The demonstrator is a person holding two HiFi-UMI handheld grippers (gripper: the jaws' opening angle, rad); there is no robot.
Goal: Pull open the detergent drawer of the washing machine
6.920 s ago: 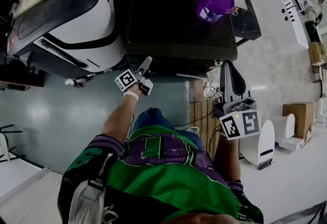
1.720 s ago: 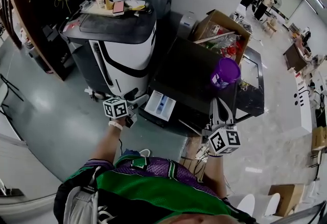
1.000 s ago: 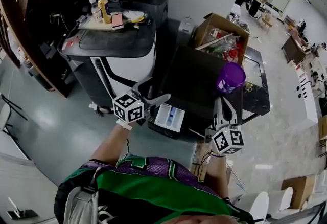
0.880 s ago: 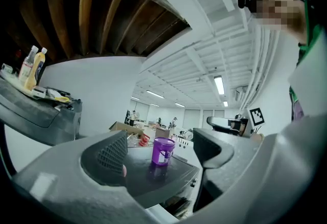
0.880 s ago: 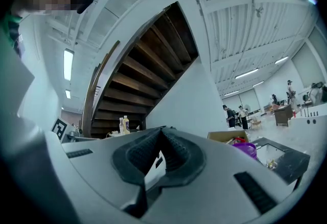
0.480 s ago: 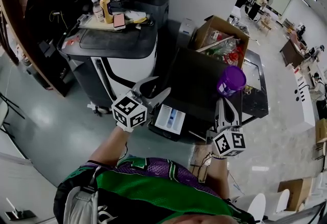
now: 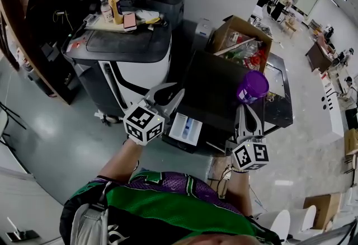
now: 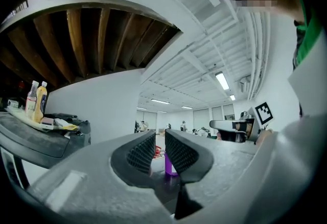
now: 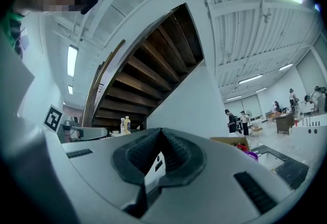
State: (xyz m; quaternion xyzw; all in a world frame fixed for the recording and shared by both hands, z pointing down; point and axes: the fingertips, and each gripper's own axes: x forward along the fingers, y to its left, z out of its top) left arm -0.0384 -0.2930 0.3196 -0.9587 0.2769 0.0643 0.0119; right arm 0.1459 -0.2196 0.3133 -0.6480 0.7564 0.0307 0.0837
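Detergent drawer [image 7: 186,129]: stands pulled out from the front of the black washing machine [image 7: 215,87], near its left corner. It shows as a white tray with a blue insert, open to the head view.

Left gripper [image 7: 170,93]: raised just beside the drawer, to its upper left, not touching it. In the left gripper view the jaws are closing, with only a thin slit left between the ribbed pads [image 8: 140,154]. Nothing sits in the slit (the purple seen through it is far behind).

Right gripper [image 7: 243,108]: held over the machine's right front edge, well apart from the drawer. Right gripper view: jaws pressed together, tips meeting, nothing pinched.

Surroundings: purple cup [image 7: 252,86] upright on the machine's top, right side. Open cardboard box [image 7: 240,42] with mixed contents behind the machine. To the left, a white and black appliance [image 7: 131,67] with two bottles [image 7: 109,6] on its lid.
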